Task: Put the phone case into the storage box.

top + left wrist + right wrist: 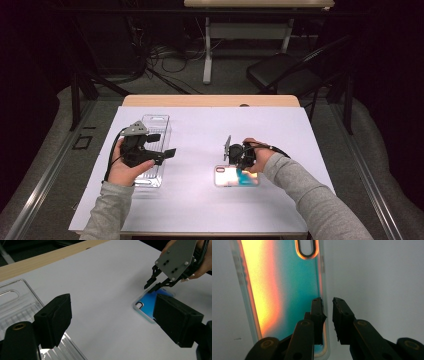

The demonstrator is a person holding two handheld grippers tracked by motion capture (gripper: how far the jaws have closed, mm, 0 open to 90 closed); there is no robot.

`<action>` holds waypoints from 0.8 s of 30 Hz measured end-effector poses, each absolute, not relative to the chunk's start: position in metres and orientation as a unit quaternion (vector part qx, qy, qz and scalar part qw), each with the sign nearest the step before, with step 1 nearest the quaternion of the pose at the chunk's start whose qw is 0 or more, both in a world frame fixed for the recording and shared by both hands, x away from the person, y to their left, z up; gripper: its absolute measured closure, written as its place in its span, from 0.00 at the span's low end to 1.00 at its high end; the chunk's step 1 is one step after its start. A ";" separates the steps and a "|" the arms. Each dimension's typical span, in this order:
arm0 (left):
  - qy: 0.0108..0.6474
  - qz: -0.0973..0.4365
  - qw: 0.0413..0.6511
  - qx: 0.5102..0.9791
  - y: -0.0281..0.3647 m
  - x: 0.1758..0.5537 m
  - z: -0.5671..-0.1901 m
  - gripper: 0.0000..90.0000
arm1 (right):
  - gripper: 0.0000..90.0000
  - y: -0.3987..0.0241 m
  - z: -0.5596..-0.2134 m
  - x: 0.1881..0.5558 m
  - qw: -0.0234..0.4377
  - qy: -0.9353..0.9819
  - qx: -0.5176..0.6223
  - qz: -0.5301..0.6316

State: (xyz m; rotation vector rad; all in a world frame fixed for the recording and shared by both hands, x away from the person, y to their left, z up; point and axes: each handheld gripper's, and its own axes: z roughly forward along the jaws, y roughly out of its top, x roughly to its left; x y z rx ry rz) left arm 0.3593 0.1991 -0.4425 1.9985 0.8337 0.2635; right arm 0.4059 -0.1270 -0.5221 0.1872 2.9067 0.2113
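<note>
**Right gripper view: jaws straddling the phone case's rim**

High view first: the white table (200,210) carries two things. A clear plastic tray (161,122) lies toward the left edge, and an iridescent phone case (223,178) lies flat right of the middle, nearer the front edge. The left gripper (161,145) hangs over the tray with its jaws wide apart. The right gripper (239,161) points down at the case's far long side, the hand (260,157) wrapped round it.

Left gripper view now: two black jaws stand far apart with nothing between them, the tray just below on the left. Across the sheet the case shows blue (its colour shifts with the angle), and the right gripper's tips sit at its edge.

Right gripper view, close in: the case glows orange to teal, camera cutout (306,248) at the top. One jaw is over the case's inside, the other over bare table, the clear rim (323,277) running into the narrow gap between them. Whether the pads press on it I cannot tell.
</note>
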 end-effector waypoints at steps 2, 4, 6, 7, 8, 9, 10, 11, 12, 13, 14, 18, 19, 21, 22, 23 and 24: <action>0.339 0.107 0.462 0.812 0.199 0.359 -0.443 0.17 | 0.89 -0.127 -0.523 0.406 0.109 0.989 0.064 0.069; 0.340 0.107 0.462 0.812 0.199 0.359 -0.443 0.17 | 0.90 -0.127 -0.524 0.406 0.108 0.990 0.063 0.067; 0.340 0.107 0.463 0.812 0.199 0.360 -0.443 0.17 | 0.91 -0.127 -0.524 0.406 0.110 0.990 0.060 0.064; 0.340 0.107 0.462 0.812 0.199 0.360 -0.443 0.17 | 0.92 -0.127 -0.525 0.406 0.110 0.990 0.058 0.062; 0.341 0.107 0.462 0.812 0.199 0.360 -0.443 0.17 | 0.92 -0.127 -0.526 0.407 0.109 0.990 0.057 0.063; 0.340 0.106 0.462 0.812 0.199 0.360 -0.443 0.17 | 0.92 -0.127 -0.526 0.407 0.109 0.991 0.057 0.062; 0.341 0.106 0.463 0.811 0.200 0.359 -0.443 0.17 | 0.92 -0.127 -0.526 0.407 0.109 0.991 0.056 0.061; 0.342 0.107 0.463 0.811 0.200 0.359 -0.443 0.17 | 0.93 -0.127 -0.526 0.407 0.110 0.991 0.055 0.060; 0.342 0.108 0.463 0.811 0.200 0.359 -0.443 0.17 | 0.94 -0.127 -0.527 0.407 0.112 0.991 0.052 0.060; 0.342 0.107 0.463 0.811 0.200 0.359 -0.443 0.17 | 0.94 -0.127 -0.527 0.407 0.112 0.991 0.052 0.060; 0.343 0.107 0.464 0.810 0.200 0.359 -0.443 0.17 | 0.94 -0.127 -0.527 0.407 0.112 0.991 0.051 0.060; 0.343 0.108 0.464 0.810 0.200 0.360 -0.443 0.17 | 0.96 -0.126 -0.527 0.407 0.111 0.991 0.048 0.058; 0.343 0.107 0.464 0.810 0.200 0.360 -0.443 0.17 | 0.97 -0.126 -0.527 0.407 0.109 0.991 0.048 0.059; 0.343 0.107 0.464 0.810 0.200 0.360 -0.443 0.17 | 0.97 -0.126 -0.527 0.407 0.110 0.991 0.046 0.059; 0.344 0.107 0.464 0.809 0.200 0.360 -0.443 0.17 | 0.97 -0.126 -0.527 0.407 0.110 0.991 0.046 0.057; 0.343 0.107 0.464 0.809 0.200 0.360 -0.443 0.17 | 0.97 -0.126 -0.527 0.407 0.110 0.991 0.046 0.058; 0.343 0.107 0.465 0.809 0.200 0.360 -0.443 0.17 | 0.97 -0.126 -0.527 0.407 0.110 0.991 0.045 0.057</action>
